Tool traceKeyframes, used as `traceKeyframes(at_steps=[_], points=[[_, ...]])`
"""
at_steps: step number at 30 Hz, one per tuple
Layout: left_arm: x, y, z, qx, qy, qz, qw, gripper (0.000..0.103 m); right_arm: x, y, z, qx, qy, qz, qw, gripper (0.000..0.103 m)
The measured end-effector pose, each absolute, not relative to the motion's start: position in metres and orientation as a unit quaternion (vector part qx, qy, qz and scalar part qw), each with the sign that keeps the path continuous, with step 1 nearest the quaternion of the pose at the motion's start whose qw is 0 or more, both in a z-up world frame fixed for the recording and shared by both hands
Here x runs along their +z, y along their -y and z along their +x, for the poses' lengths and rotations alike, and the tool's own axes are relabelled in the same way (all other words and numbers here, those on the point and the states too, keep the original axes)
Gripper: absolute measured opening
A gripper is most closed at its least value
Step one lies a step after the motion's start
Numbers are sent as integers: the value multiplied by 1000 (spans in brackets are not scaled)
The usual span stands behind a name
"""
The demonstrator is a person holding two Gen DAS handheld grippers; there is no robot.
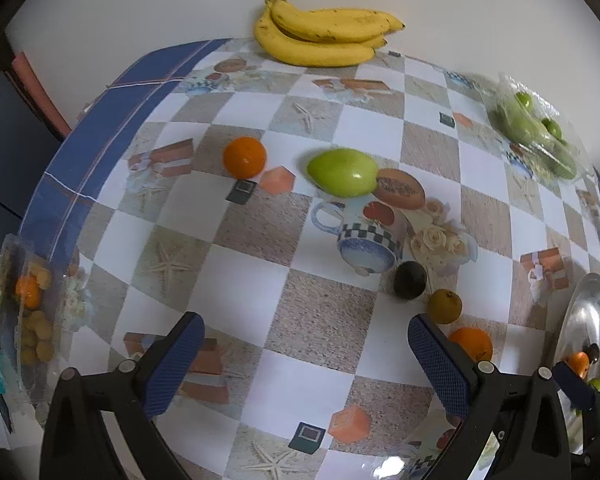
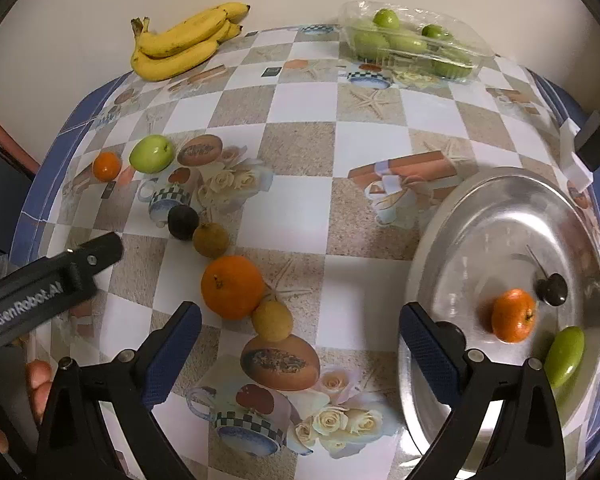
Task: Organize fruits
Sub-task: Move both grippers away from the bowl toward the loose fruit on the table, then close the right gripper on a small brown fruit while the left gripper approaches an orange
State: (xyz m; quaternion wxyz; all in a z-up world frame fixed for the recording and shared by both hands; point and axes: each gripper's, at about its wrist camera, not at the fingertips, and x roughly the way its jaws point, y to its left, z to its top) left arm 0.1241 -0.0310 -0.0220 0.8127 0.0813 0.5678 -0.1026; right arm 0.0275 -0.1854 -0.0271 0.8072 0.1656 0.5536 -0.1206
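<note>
Checkered worktop (image 2: 300, 148) fills both frames; left gripper (image 1: 305, 350) and right gripper (image 2: 300, 338) hover agape, empty, above scattered fruit.

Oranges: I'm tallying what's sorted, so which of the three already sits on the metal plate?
The small orange beside the dark cherry on the metal plate. The big orange and far small orange lie on the tablecloth.

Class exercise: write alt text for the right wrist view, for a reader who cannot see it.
The open right gripper hovers over a checkered tablecloth, empty. A metal tray to its right holds a small orange, dark fruit and green fruit; a large orange lies loose ahead.
</note>
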Motion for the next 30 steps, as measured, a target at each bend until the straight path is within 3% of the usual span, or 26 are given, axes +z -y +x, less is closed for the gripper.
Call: traceKeyframes(at_steps=[12,17,30], points=[[-36,36,126,-104,-585,69,801,103,-35,178,32,-98,-552,171,810,98],[-42,39,127,-108,-598,73,791,103,-39,179,33,-95,-555,176,808,80],[-46,41,129,-118,-612,57,780,103,-43,165,37,-58,-559,161,812,61]])
